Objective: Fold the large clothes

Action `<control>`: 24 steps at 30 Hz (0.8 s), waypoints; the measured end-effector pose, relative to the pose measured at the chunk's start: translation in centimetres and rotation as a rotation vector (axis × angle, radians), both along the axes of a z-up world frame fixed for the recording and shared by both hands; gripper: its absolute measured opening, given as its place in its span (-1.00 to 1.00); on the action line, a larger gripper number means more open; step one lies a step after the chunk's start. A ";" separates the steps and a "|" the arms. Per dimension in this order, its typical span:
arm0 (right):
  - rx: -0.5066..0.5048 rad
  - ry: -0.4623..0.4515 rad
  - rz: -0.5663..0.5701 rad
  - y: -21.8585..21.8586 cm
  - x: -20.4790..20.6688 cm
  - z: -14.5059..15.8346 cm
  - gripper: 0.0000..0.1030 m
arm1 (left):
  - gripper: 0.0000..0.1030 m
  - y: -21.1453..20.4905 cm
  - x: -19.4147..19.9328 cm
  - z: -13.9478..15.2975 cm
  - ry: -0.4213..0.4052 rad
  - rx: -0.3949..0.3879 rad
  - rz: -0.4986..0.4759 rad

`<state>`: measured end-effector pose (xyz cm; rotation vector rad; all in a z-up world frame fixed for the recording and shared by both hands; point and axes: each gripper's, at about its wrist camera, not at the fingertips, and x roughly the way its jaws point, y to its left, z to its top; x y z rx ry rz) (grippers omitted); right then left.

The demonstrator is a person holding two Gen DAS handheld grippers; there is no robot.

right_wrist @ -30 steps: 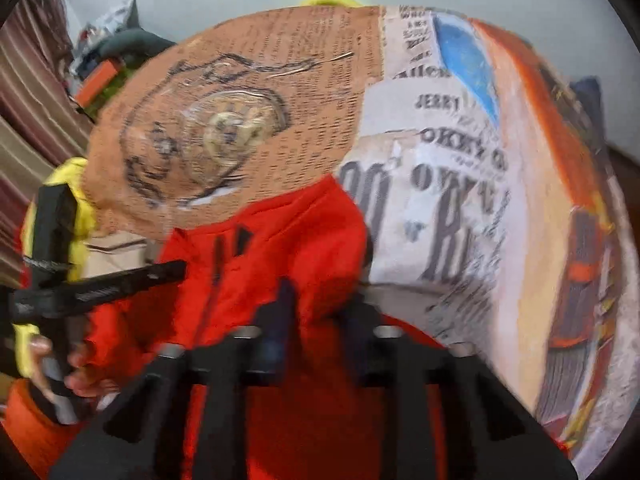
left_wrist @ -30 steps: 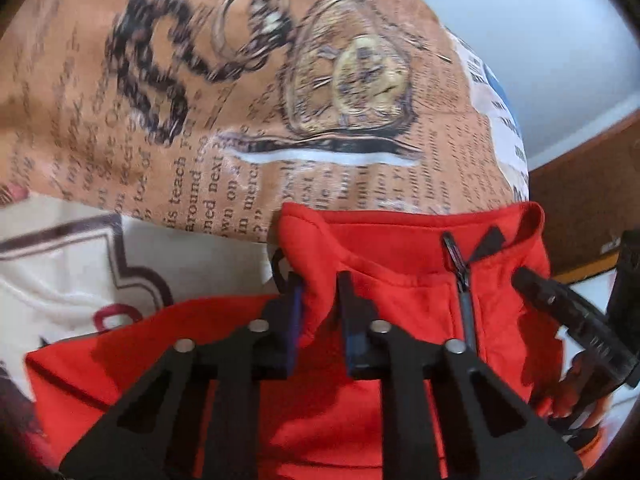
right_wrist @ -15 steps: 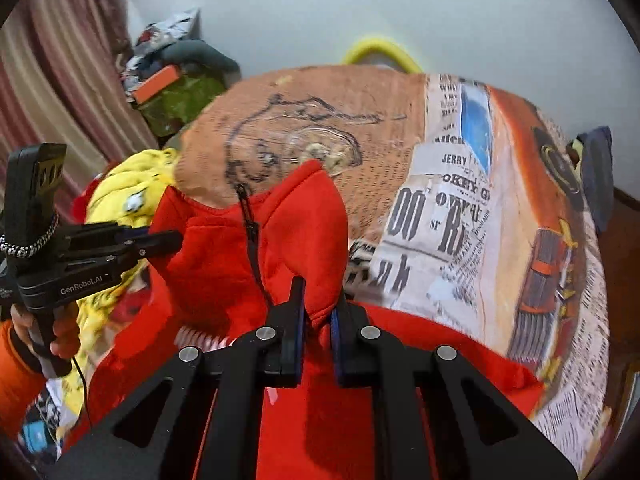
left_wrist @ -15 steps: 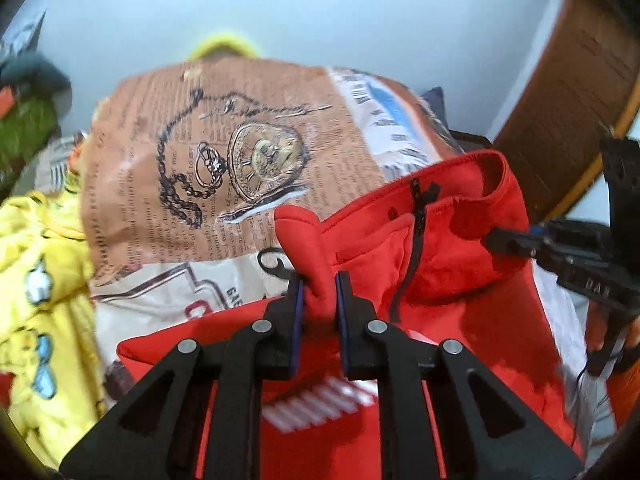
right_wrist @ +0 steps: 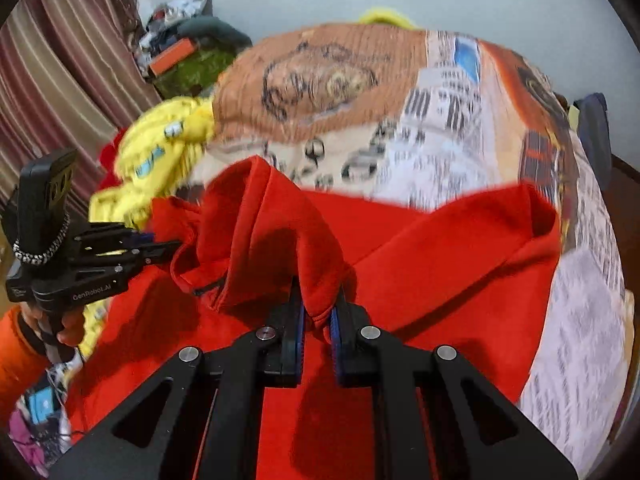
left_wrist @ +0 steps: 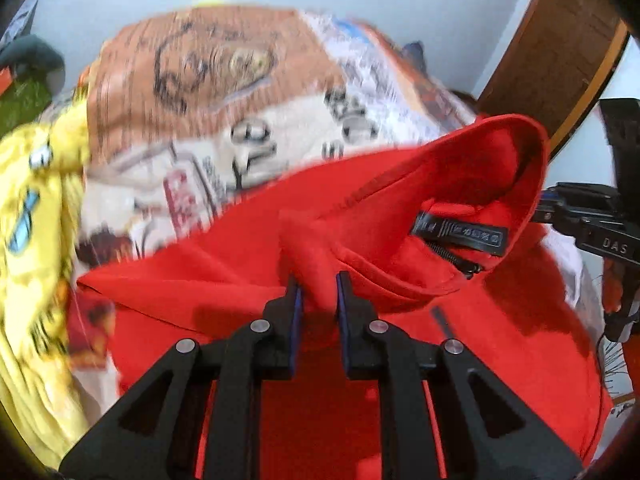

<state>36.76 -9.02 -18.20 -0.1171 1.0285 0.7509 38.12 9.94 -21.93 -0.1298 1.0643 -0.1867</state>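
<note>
Red jacket (left_wrist: 400, 360) bunched, collar open, apparently unzipped

the soft matt red fleece zip-up top (left_wrist: 400, 360) looks fuzzy, the matt black plastic tongs (right_wrist: 318, 312) have shiny metal rivets, and the newspaper-print cloth bedsheet (right_wrist: 440, 152) looks smooth.

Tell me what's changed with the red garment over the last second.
Both grippers have carried the red zip-neck top up and back from the far end of the printed bedspread; the collar has flipped open, so the neck label now shows. Nothing was released: the left gripper and right gripper stay clamped on it. The yellow garment hasn't moved.
</note>
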 end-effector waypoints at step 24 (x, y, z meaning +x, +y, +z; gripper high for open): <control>-0.009 -0.026 -0.123 -6.0 -3.3 2.6 -0.59 | -0.23 1.6 -8.6 4.0 -0.071 0.128 -0.040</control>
